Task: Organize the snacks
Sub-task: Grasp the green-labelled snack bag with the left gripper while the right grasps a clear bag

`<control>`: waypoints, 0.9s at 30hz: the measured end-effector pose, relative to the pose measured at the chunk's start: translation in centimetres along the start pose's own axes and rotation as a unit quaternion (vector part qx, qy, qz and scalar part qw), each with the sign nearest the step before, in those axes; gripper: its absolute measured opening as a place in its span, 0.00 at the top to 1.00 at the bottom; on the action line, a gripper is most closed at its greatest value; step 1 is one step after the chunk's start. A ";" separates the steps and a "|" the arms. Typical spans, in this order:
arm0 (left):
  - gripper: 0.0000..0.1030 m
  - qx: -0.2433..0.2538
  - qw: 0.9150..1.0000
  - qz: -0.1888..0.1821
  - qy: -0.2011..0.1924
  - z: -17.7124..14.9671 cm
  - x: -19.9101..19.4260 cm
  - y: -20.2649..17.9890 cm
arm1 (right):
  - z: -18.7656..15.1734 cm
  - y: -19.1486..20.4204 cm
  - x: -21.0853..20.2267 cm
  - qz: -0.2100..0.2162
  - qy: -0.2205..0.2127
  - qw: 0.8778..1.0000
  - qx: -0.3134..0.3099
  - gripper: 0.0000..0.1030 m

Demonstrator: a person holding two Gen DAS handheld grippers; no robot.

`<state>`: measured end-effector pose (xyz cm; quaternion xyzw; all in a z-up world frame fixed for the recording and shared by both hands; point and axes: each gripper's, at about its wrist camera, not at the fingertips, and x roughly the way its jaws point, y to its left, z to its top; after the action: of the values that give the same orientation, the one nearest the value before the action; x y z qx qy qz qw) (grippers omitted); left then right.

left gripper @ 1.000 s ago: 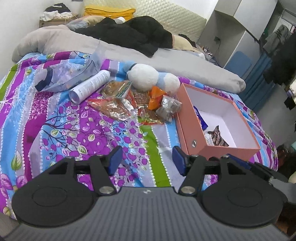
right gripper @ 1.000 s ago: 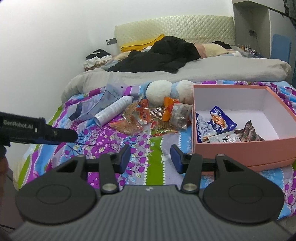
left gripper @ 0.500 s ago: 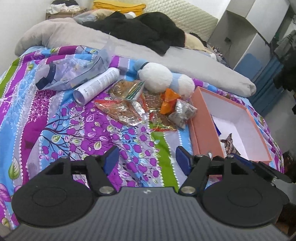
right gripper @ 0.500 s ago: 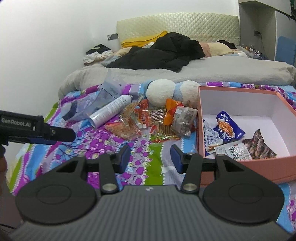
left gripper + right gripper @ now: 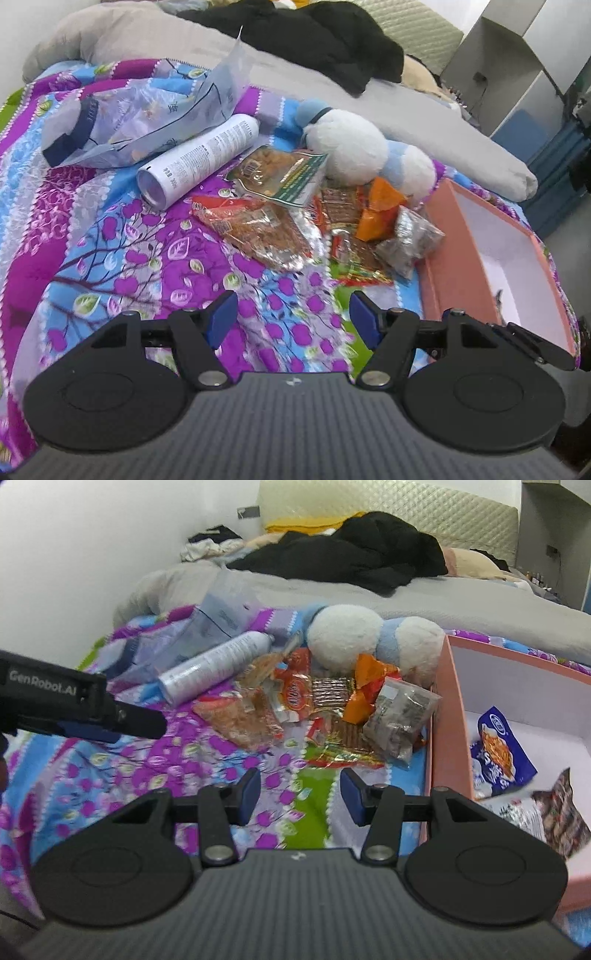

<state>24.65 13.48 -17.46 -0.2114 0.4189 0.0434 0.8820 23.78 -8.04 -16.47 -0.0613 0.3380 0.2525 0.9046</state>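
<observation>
A pile of snack packets lies on the patterned bedspread, also in the right wrist view. A pink box stands to its right; in the right wrist view the pink box holds a blue packet and a dark packet. My left gripper is open and empty, just short of the pile. My right gripper is open and empty, in front of the pile and left of the box. The left gripper's body shows at the left of the right wrist view.
A white spray can and a clear plastic bag lie left of the pile. A white and blue plush toy sits behind it. A grey duvet and black clothes lie further back.
Both grippers have moved forward toward the snack pile, which now looks nearer. Their jaws stay open and empty. Nothing on the bed has moved.
</observation>
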 end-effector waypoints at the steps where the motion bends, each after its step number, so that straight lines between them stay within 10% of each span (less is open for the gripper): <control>1: 0.31 0.000 1.000 -0.001 0.001 0.3 0.7 0.3 | 0.2 -0.1 0.7 -0.005 0.002 1.000 0.001 0.51; 18: 0.31 0.031 0.999 -0.037 -0.012 7.4 11.0 0.8 | 1.2 -1.8 11.9 -0.212 -0.012 0.971 0.107 0.51; 27: 0.40 0.082 0.996 -0.034 -0.023 8.8 14.0 -1.2 | 1.3 -2.2 14.5 -0.263 -0.014 0.963 0.062 0.51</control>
<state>40.34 14.57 -22.74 -0.1515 0.3930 -0.0163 0.9068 34.98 -3.57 -24.87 -0.0879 0.3122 -0.0153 0.9458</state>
